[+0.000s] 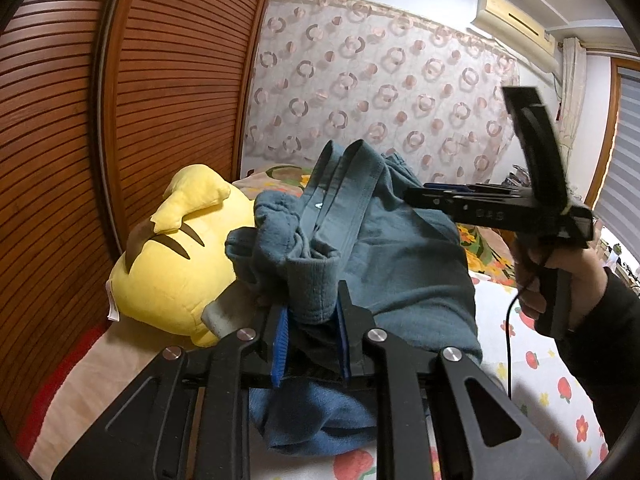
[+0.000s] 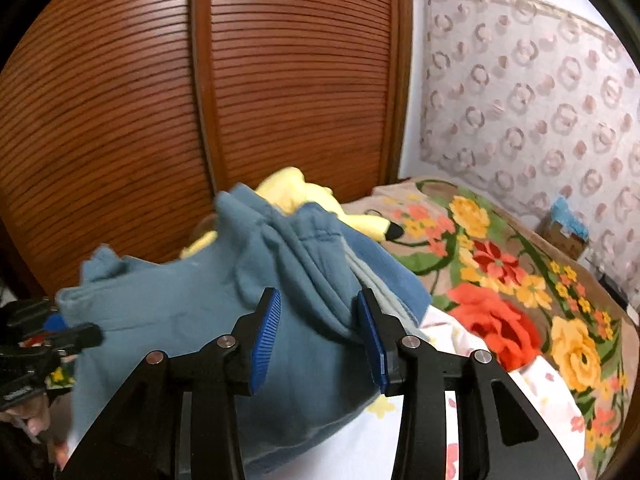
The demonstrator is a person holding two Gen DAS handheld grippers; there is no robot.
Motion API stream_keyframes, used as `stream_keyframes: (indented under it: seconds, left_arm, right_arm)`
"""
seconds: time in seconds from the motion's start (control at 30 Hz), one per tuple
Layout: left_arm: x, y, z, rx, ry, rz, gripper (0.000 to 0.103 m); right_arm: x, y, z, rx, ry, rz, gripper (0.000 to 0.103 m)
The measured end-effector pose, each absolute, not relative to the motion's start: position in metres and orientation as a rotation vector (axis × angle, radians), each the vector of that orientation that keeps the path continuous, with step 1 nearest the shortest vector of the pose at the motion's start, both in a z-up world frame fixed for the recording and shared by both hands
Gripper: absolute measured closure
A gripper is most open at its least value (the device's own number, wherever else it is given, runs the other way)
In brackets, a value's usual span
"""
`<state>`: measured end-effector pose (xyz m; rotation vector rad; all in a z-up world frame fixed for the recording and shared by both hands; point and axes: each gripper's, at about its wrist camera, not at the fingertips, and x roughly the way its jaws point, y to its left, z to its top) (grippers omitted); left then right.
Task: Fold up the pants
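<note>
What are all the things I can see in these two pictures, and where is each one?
pants: one pair, teal blue, bunched up on the bed, held by both grippers
plush toy: one, yellow with brown stripes, on the bed beside the wardrobe
floral blanket: one, beige with red and yellow flowers, far end of the bed
bed sheet: one, white with small red prints, under the pants
wardrobe doors: brown, slatted, behind the bed
curtain: one, pale with ring pattern, far wall
air conditioner: one, cream, high on the wall
left hand-held gripper: black with blue pads, shut on a pants cuff
right hand-held gripper: black with blue pads, jaws apart around the fabric
</note>
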<state>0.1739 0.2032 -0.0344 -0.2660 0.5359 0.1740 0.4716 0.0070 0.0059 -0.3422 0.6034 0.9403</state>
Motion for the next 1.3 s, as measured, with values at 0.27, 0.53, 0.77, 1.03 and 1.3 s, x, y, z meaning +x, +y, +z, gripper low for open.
stream_keyframes:
  seconds: [0.27, 0.53, 0.77, 1.03, 1.3]
  left_arm:
    - [0.172, 0.207, -0.038, -0.269, 0.552, 0.176, 0.083]
    - [0.17, 0.205, -0.036, -0.253, 0.571, 0.179, 0.083]
    - [0.159, 0.201, -0.029, -0.217, 0.581, 0.19, 0.069]
    - [0.141, 0.202, -0.023, -0.208, 0.576, 0.173, 0.022]
    - [0.124, 0.195, -0.02, -0.182, 0.585, 0.174, 0.019]
  right_arm:
    - [0.489, 0.016, 0.006, -0.261, 0.611, 0.838, 0.062]
    - [0.453, 0.011, 0.023, -0.219, 0.585, 0.877, 0.061]
    - [0.42, -0.012, 0.014, -0.233, 0.596, 0.88, 0.046]
    - [0.396, -0.021, 0.017, -0.21, 0.619, 0.862, 0.034]
    - [0.375, -0.026, 0.019, -0.214, 0.6, 0.836, 0.014]
